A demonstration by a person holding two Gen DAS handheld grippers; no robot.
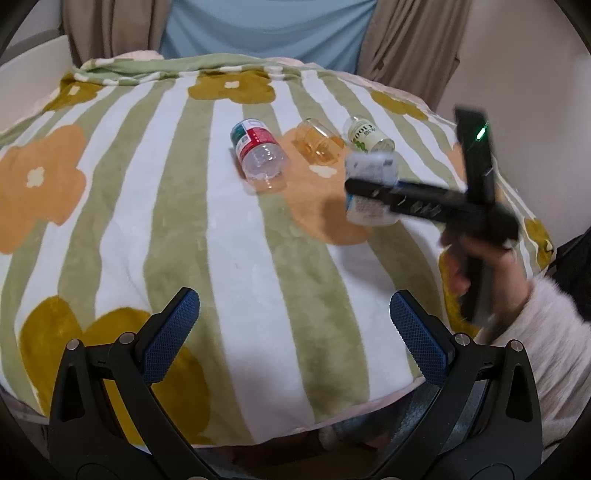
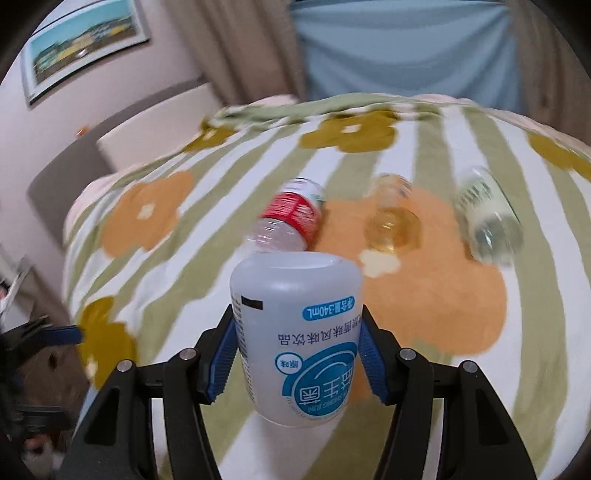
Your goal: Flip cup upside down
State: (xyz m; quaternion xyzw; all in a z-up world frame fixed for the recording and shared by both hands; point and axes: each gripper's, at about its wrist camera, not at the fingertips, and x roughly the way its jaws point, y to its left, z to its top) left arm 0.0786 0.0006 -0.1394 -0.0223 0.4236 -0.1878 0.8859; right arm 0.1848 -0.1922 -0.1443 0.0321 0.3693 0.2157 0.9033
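Right now the right gripper [image 2: 297, 356] pinches a white cup [image 2: 295, 339] between its blue pads [image 2: 371, 363], one pad pressed on each side of the body. The cup is a cut-down milky white plastic bottle with a rounded shoulder; its label carries a blue round badge, a blue pill-shaped mark reading 340mL, and dark characters, all of which read upside down in the right wrist view. The end away from the camera is closed with a shallow dished face, while the nearer end is cut off by the gripper frame, so whether it is open cannot be told. In the left wrist view the same cup [image 1: 371, 188] is held in the air above the blanket [image 1: 236, 236], with one black finger crossing its middle, and a hand [image 1: 476, 273] in a fluffy pale sleeve [image 1: 546, 332] grips the handle. A green light [image 1: 481, 132] shows on the device. The left gripper [image 1: 295, 336] hangs over the near part of the blanket with its blue-padded fingers spread wide and nothing between them. Three more containers lie on their sides on the striped, flower-patterned blanket: a clear bottle with a red label [image 1: 258, 153], an amber clear jar [image 1: 319, 142], and a bottle with green print [image 1: 367, 134]. Behind them hang beige curtains [image 1: 406, 37] around a blue panel [image 1: 266, 29].
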